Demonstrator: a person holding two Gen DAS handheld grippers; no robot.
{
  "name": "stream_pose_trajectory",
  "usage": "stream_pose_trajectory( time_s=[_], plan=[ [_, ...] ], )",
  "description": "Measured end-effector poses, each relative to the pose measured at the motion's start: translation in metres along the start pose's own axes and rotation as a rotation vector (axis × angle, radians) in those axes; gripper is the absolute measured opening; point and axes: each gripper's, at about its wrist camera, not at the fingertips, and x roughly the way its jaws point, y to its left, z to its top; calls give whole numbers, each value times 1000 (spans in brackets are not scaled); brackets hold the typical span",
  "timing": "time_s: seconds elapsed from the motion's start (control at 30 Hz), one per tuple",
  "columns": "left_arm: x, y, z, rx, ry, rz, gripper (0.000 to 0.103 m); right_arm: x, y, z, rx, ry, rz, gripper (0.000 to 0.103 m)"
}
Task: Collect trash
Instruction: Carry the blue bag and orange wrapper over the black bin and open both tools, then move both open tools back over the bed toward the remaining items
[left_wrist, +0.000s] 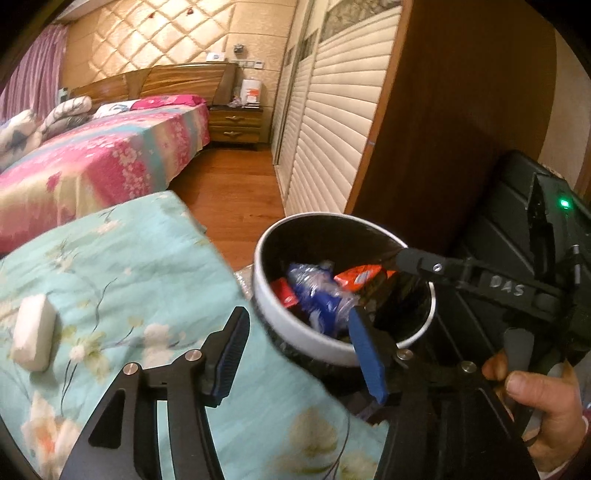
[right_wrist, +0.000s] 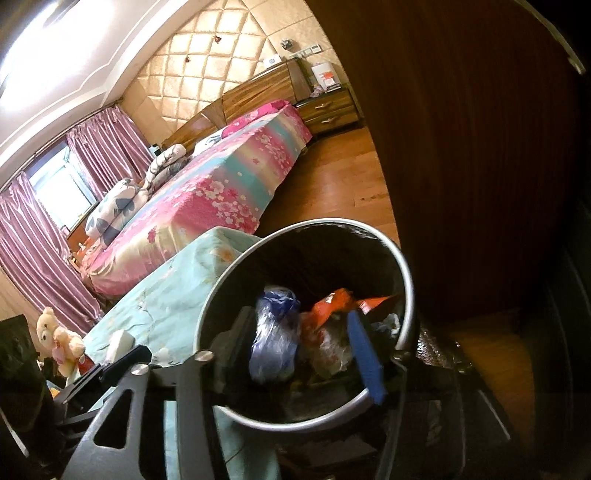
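A round bin with a white rim (left_wrist: 295, 332) stands beside the teal floral bedding (left_wrist: 110, 266). Inside lie a blue crumpled wrapper (left_wrist: 317, 295) and red-orange wrappers (left_wrist: 358, 277). My left gripper (left_wrist: 299, 332) is open and empty, its jaws straddling the bin's near rim. My right gripper (right_wrist: 299, 343) is open over the bin (right_wrist: 402, 266), above the blue wrapper (right_wrist: 273, 343) and orange wrapper (right_wrist: 332, 306); nothing is between its fingers. The right gripper also shows in the left wrist view, its fingertip (left_wrist: 410, 258) reaching over the bin's right rim. A white tissue pack (left_wrist: 33, 338) lies on the bedding.
A dark wooden panel (left_wrist: 443, 129) and louvred wardrobe doors (left_wrist: 332, 129) stand behind the bin. A pink floral bed (left_wrist: 92, 166) and nightstand (left_wrist: 236, 123) lie across the wooden floor (left_wrist: 236, 195). A teddy bear (right_wrist: 59, 336) sits at far left.
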Motion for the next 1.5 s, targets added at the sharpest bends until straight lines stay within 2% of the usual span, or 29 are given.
stream_pose_trajectory(
  time_s=[0.03, 0.1, 0.17, 0.37, 0.6, 0.67, 1.07, 1.5],
  plan=[
    [-4, 3, -3, -11, -1, 2, 56, -2, 5, -2, -9, -7, 5, 70],
    [-13, 10, -10, -28, -8, 13, 56, -3, 13, -4, -24, -13, 14, 73],
    [-25, 20, -20, -51, -16, 34, 57, -4, 25, -9, -33, -14, 34, 80],
    [-55, 50, -40, -156, -20, 72, 58, 3, 62, -24, -72, -3, 95, 87],
    [-97, 84, -66, -223, -36, 156, 59, 14, 106, -50, -122, 43, 160, 89],
    [-107, 91, -71, -241, -40, 177, 60, 19, 119, -58, -136, 54, 173, 93],
    [-162, 150, -102, -359, -59, 312, 61, 44, 175, -90, -196, 136, 236, 95],
    [-175, 190, -109, -425, -62, 379, 61, 69, 215, -107, -254, 196, 268, 95]
  ],
)
